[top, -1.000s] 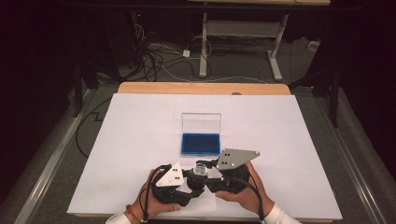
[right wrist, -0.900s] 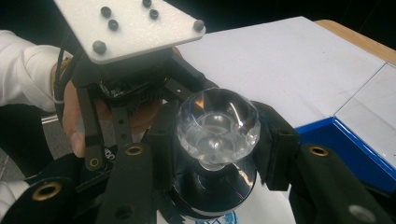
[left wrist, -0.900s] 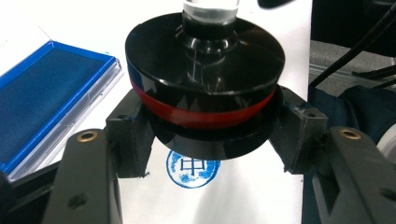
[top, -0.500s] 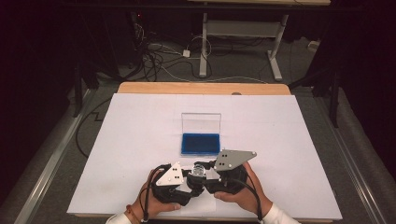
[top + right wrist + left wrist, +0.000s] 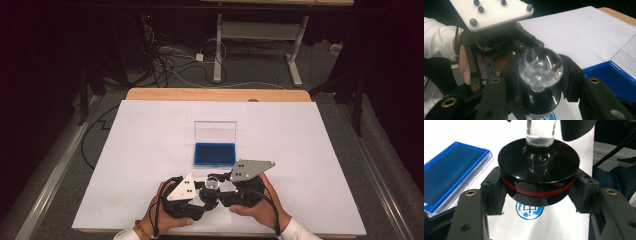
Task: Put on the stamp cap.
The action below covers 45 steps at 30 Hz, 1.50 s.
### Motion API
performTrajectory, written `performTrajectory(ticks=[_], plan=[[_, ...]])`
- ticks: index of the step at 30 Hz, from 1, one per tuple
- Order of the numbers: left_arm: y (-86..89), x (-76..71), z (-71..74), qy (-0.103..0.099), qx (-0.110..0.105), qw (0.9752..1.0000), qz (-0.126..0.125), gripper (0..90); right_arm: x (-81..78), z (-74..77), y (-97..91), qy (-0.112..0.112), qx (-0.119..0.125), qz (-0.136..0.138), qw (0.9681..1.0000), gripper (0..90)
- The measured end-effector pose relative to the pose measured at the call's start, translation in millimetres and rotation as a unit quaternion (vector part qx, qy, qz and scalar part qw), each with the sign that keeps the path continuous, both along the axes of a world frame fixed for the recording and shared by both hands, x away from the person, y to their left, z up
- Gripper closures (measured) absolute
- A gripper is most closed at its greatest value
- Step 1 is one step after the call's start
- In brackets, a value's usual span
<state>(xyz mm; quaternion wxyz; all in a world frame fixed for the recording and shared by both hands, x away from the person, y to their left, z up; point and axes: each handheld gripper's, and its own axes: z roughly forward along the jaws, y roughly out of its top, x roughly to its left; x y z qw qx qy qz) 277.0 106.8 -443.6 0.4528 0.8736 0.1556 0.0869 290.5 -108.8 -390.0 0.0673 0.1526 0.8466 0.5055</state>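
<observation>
You had the left gripper (image 5: 534,202) clamped on the stamp's black base (image 5: 537,173) and the right gripper (image 5: 539,75) closed on its clear knob (image 5: 540,66), just above a blue imprint (image 5: 529,211) beside the ink pad (image 5: 214,153). You should have lifted straight up to avoid smearing.

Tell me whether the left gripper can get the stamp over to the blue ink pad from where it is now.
Probably yes. The left gripper is shut on the stamp by its black base, and the ink pad lies open just beyond on the white sheet with nothing between. The right gripper, clamped on the clear knob, must move along or let go.
</observation>
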Motion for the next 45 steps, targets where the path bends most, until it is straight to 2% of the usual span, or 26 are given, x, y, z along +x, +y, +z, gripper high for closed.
performTrajectory(ticks=[11,13,16,27,32,45], plan=[[-0.1,-4.3,1.3,-0.021,0.018,0.9996,0.009,36.6,1.2,-3.0,-2.1,0.010,0.002,0.007,0.9999,56.9],[-0.9,-5.6,2.6,-0.030,0.025,0.9992,0.010,36.6,2.6,-3.5,-3.0,0.015,0.005,0.009,0.9998,56.9],[-1.1,-5.6,2.2,-0.031,0.028,0.9991,0.010,36.6,2.8,-3.9,-3.2,0.017,0.004,0.009,0.9998,57.0],[-0.9,-2.0,-2.9,-0.024,0.032,0.9992,0.004,36.5,2.9,-6.3,-1.1,0.016,-0.009,0.002,0.9998,56.9],[-0.9,-0.3,-6.3,-0.018,0.028,0.9994,0.000,36.2,2.0,-8.5,1.0,0.015,-0.018,0.001,0.9997,56.9],[-0.3,1.4,-9.5,-0.008,0.015,0.9998,-0.003,35.7,1.7,-8.5,1.3,0.014,-0.019,-0.002,0.9997,56.9]])
